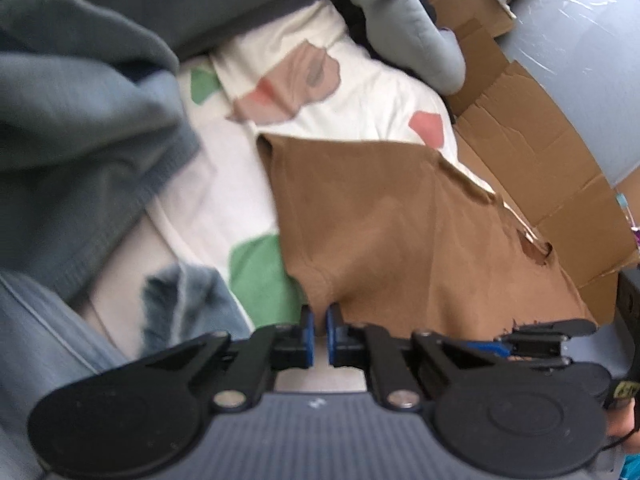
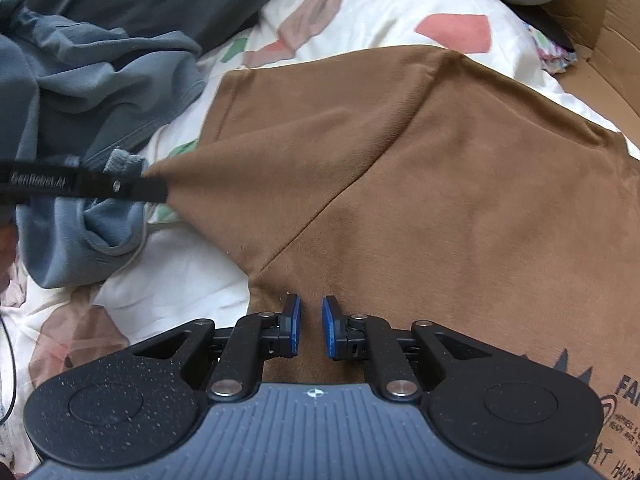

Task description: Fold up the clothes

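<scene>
Both grippers pinch the brown garment — a fold is being set up.

Left wrist view: left gripper (image 1: 320, 326), jaws nearly together, nips a bunched edge of the brown garment (image 1: 400, 216) over the patterned sheet (image 1: 224, 200). Right wrist view: right gripper (image 2: 311, 326) clamps a narrow fold at the near edge — the cloth stretches taut between them. Next, probably, lifting both edges together and carrying them across evenly.

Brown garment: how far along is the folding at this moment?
Early stage. Done: the brown garment is spread on the patterned sheet. In hand: the left gripper is shut on one corner, which the right wrist view shows pulled taut; the right gripper pinches the near edge. Left: no finished fold shows, and the grey-blue clothes lie crumpled, unfolded.
</scene>
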The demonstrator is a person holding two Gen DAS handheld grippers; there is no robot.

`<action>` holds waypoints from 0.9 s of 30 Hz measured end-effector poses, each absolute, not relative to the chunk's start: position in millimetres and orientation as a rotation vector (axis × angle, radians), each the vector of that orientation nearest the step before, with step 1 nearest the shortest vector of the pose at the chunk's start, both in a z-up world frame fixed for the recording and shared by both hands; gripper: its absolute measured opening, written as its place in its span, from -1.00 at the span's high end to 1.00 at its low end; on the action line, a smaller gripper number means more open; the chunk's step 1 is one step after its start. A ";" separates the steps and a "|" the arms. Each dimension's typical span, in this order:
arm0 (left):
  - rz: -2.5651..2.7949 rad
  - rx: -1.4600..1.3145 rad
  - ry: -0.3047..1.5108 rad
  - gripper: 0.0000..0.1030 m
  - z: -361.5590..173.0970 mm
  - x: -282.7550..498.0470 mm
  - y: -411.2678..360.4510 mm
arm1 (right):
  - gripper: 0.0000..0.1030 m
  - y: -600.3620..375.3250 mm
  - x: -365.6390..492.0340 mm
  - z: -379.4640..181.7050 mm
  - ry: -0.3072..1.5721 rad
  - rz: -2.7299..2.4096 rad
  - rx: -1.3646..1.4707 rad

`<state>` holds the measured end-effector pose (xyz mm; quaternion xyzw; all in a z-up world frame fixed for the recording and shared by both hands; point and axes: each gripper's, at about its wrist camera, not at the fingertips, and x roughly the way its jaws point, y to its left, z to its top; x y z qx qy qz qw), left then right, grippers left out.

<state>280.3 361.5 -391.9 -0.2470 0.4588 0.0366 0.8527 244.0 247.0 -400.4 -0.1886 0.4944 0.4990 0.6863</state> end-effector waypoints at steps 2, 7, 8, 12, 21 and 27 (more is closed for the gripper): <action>0.087 -0.504 0.966 0.88 -390.4 281.2 366.6 | 0.67 249.9 241.2 -400.8 1.111 1.132 -0.422; 0.102 -0.479 1.030 0.87 -408.9 287.6 367.8 | 0.65 255.6 232.6 -407.2 1.134 1.148 -0.438; 0.101 -0.470 1.040 0.85 -411.8 288.2 367.5 | 0.64 256.1 231.0 -408.6 1.138 1.148 -0.444; 0.095 -0.429 1.050 0.74 -406.4 290.7 366.9 | 0.62 254.6 231.2 -404.7 1.137 1.152 -0.450; 0.088 -0.360 0.976 0.24 -369.2 303.3 376.1 | 0.62 249.0 252.5 -372.2 1.070 1.166 -0.386; 0.086 -0.334 0.949 0.19 -375.5 331.9 376.7 | 0.61 241.5 281.4 -357.5 1.006 1.104 -0.361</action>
